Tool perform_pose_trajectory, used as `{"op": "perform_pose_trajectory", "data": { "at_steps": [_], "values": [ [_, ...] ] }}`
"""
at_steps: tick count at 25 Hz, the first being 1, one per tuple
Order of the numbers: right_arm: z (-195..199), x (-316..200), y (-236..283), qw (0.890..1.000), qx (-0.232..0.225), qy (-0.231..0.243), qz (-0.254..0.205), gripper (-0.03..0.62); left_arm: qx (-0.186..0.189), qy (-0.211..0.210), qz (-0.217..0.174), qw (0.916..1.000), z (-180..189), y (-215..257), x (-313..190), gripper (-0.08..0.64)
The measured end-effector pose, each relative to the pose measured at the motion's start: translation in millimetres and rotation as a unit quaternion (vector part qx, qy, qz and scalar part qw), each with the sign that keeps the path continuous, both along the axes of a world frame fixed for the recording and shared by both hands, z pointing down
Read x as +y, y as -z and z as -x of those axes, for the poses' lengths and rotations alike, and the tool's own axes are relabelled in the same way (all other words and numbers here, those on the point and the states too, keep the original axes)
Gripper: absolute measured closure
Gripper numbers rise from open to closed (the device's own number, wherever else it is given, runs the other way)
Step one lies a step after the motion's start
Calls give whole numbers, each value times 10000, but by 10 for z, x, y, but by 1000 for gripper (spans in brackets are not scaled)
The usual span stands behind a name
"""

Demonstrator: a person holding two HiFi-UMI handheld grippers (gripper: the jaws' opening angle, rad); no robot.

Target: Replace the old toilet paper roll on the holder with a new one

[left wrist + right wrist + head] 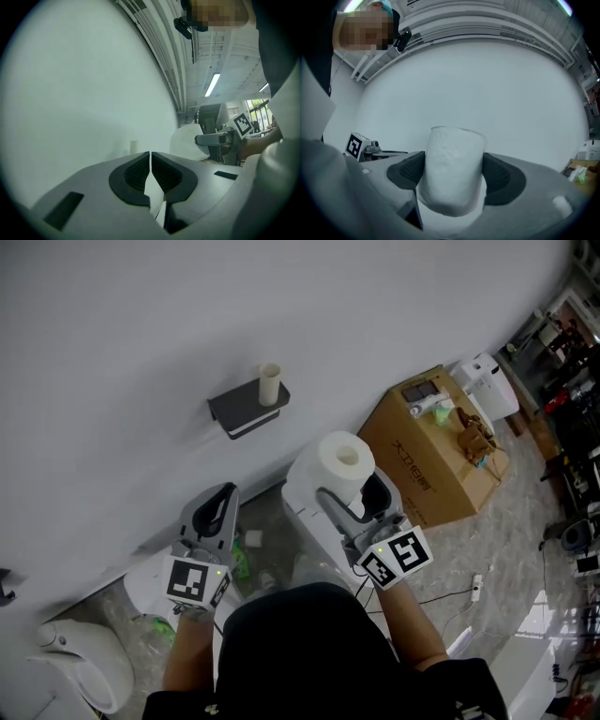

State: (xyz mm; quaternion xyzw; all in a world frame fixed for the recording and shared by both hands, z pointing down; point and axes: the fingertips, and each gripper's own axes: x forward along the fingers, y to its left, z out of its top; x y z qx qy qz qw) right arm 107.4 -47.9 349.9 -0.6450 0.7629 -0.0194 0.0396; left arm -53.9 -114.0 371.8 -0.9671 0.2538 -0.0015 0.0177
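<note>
In the right tool [453,165], a full roll [343,461]

The left tool [217,510] and right tool [354,493] are grey, with black ribbed pads [135,175] and black-and-white marker cubes [192,579]; behind them a black top [309,652].

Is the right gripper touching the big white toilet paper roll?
Touching. In the right gripper view, both fingers of the right gripper press against the sides of the toilet paper roll, with no gap.
</note>
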Motion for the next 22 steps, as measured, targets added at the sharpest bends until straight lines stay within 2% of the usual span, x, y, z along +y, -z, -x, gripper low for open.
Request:
{"op": "perform_pose_trajectory", "data": {
  "at_steps": [5,10,14,22],
  "values": [
    [-177,-126,-60,10000,-43,-30,65,212,-41,17,39,10000,-182,-25,-188,548],
    [-371,-264,-109,9998,-61,-22,166,212,-41,85,280,9996,-425,-59,-463,548],
    [-512,-334,-154,9997,-91,-44,210,212,-165,229,278,9992,-628,-5,-719,545],
    [-848,-515,-239,9996,-137,-89,236,212,-890,335,219,9952,-1111,-25,-1231,389]
  ]
}}
